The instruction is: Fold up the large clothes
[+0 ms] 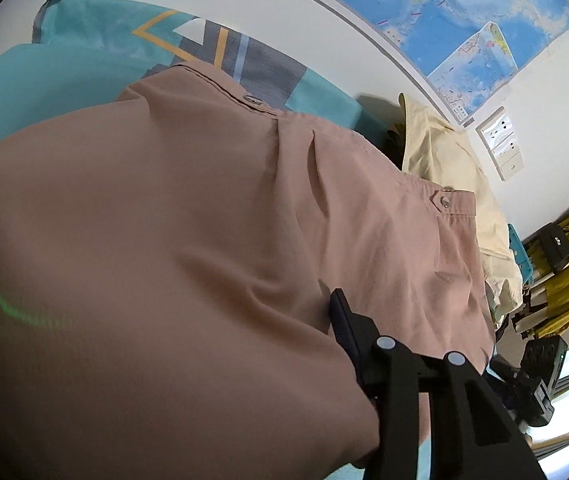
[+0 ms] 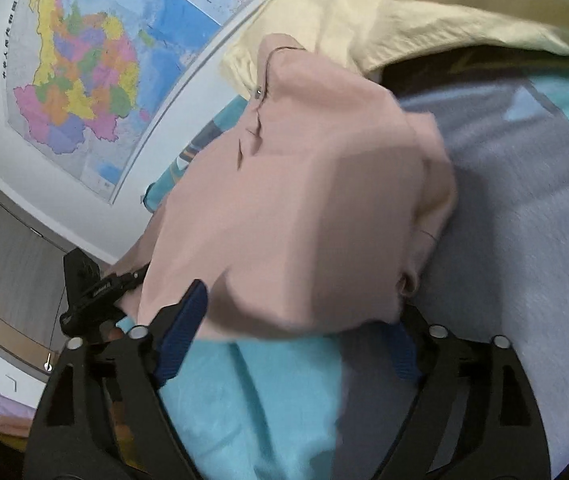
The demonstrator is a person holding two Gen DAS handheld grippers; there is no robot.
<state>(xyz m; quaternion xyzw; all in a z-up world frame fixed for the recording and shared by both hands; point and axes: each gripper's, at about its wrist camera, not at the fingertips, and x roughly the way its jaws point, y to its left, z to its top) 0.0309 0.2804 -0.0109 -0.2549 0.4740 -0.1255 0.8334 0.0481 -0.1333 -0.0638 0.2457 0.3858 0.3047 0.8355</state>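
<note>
while right gripper (image 2: pixel 284 320) gapes under pink trousers (image 2: pixel 292 208), left gripper (image 1: pixel 368 344) seemingly pinches them.

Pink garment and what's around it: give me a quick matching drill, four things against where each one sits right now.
Things:
1. pink garment
2. pale yellow garment
3. coloured map
4. right gripper

Places:
A. on the white wall
B. bunched at the far side of the bed, behind the pink one
C. spread over the teal and grey bed cover
D. jaws wide, either side of the pink garment's near edge

Pairs: 1-C, 2-B, 3-A, 4-D
</note>
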